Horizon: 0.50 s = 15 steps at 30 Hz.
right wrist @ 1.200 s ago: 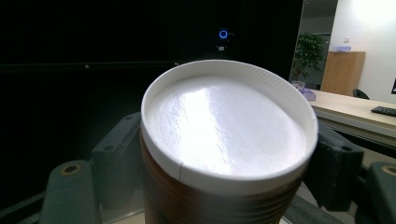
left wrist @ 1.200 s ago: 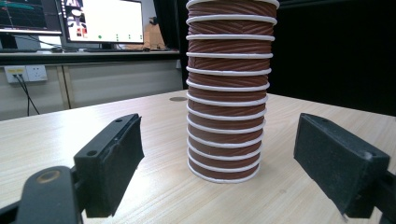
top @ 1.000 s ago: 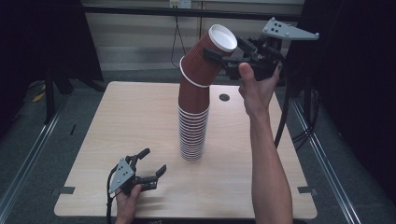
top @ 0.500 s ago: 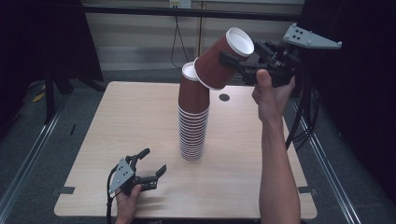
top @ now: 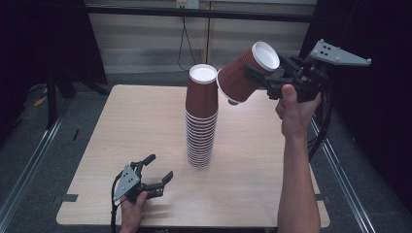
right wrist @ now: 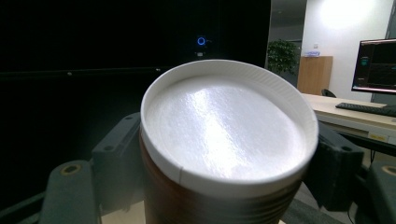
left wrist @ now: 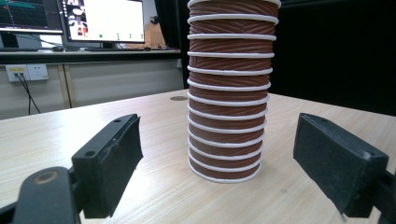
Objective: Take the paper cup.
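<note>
Now clear of the stack (top: pixel 201 116), tilted up and to its right: one cup (top: pixel 247 73), clamped in the right gripper (top: pixel 265 80). Separation judged done; setting down next. Low near the table's (top: pixel 121 126) front edge, gaping wide, holding nothing: left gripper (top: pixel 158 167).

Pale wood-grain laminate on the bench (top: pixel 145 126), smooth with a soft sheen. Brown paper on the stack of cups (left wrist: pixel 229 93), ribbed in slanting ridges, matt, with rolled white paper rims. Same ribbed brown paper on the held cup (top: pixel 247 73); white base, smooth and faintly glossy under the light. Matt black plastic on the right hand-held gripper (top: pixel 272 77) and left hand-held gripper (top: pixel 155 170), with rough, dull black pads (left wrist: pixel 114 158). Flat grey plate (top: pixel 337 54), matt.
</note>
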Motion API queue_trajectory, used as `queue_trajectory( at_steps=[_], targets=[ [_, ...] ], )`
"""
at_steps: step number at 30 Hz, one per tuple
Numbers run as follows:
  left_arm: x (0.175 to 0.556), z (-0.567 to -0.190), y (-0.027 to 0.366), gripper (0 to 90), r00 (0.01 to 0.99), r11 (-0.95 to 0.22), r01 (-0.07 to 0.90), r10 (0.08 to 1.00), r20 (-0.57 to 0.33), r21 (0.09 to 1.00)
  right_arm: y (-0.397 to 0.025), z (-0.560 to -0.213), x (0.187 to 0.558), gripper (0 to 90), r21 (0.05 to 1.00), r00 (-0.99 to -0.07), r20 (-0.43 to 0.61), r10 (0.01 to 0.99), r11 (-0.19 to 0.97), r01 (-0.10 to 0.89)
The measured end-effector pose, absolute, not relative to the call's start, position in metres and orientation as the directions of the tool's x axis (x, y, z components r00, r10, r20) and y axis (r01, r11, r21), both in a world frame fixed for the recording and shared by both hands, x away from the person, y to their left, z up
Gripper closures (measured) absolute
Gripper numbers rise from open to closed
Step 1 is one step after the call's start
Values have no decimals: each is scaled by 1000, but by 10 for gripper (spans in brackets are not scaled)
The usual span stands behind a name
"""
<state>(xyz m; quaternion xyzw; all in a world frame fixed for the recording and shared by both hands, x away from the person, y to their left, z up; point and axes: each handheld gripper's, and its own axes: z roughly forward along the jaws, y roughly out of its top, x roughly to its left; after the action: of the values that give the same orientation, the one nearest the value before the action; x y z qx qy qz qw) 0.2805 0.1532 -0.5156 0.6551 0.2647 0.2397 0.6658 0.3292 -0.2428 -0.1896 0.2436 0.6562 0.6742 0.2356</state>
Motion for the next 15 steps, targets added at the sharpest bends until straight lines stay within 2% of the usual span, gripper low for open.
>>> queue_trajectory(
  at_steps=[1, 6, 7, 11, 15],
  targets=[
    [282, -515, 154, 152, 749, 9, 11, 663, -14, 1000, -244, -191, 328, 237, 1000, -768, 18, 641, -29, -1],
    [282, -515, 155, 154, 750, 3, 12, 662, -11, 1000, -250, -197, 325, 237, 1000, -760, 26, 649, -25, 12],
    [280, -516, 153, 154, 749, 27, 32, 661, -42, 999, -250, -198, 324, 237, 1000, -758, 25, 652, -19, 17],
    [281, -515, 153, 153, 741, 26, 31, 670, -41, 999, -254, -206, 321, 237, 1000, -752, 28, 659, -9, 29],
    [283, -514, 153, 153, 748, 26, 69, 660, -69, 997, -259, -216, 318, 237, 999, -742, 38, 669, -3, 47]
  ],
)
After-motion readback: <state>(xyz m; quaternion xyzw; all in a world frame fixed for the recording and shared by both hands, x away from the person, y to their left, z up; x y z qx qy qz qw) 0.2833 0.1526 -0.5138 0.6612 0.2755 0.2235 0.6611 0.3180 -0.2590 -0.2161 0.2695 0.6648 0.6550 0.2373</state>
